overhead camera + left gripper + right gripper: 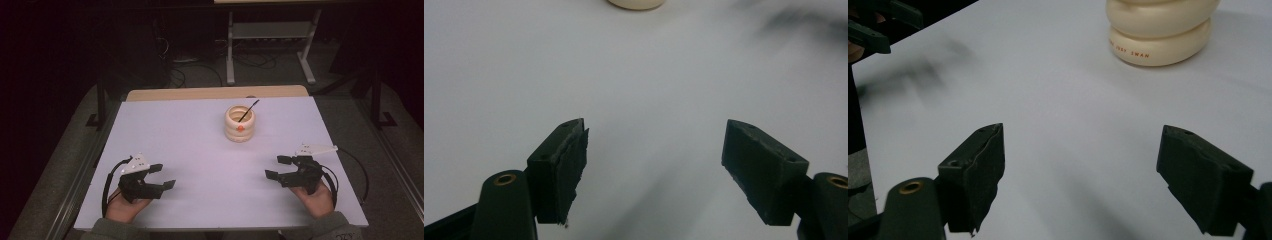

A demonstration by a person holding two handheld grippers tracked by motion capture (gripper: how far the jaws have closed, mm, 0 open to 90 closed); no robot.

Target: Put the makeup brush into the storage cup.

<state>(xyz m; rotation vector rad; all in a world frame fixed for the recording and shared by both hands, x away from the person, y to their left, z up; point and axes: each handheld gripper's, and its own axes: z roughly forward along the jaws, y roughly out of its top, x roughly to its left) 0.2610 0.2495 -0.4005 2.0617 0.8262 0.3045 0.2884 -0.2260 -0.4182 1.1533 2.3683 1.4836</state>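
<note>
High view: white worktop (200,150) w/ a cream ribbed cup (239,123) standing upright toward the far edge, slightly right of centre; a thin dark stick (248,110) leans out of it toward the far right. An orange mark sits on the cup's near wall. Left gripper (165,176) rests near the near-left corner, right gripper (275,167) near the near-right corner; both point inward, well apart from the cup and from each other. Jaws of both stand wide, holding nothing, w/ bare worktop between them in each gripper view. Right gripper view: lower rings of the cup (1160,30) w/ small orange lettering, ahead and right of centre; the other gripper (878,25) shows at upper left. Left gripper view: just the cup's base (636,4) at the top edge. Risks, as judged: the cup looks light and tall for its footprint, so a one-sided push from a jaw could tip or slide it; the rounded ribs may let the jaws slip up or down; the stick is thin and leans loosely, so a grab could lever the cup over or flick the stick out. Hard to tell: cup contents, the stick's lower end, what the stick is; cup top cut off in both gripper views; lettering too small to read surely; surroundings beyond the worktop are dark.
</note>
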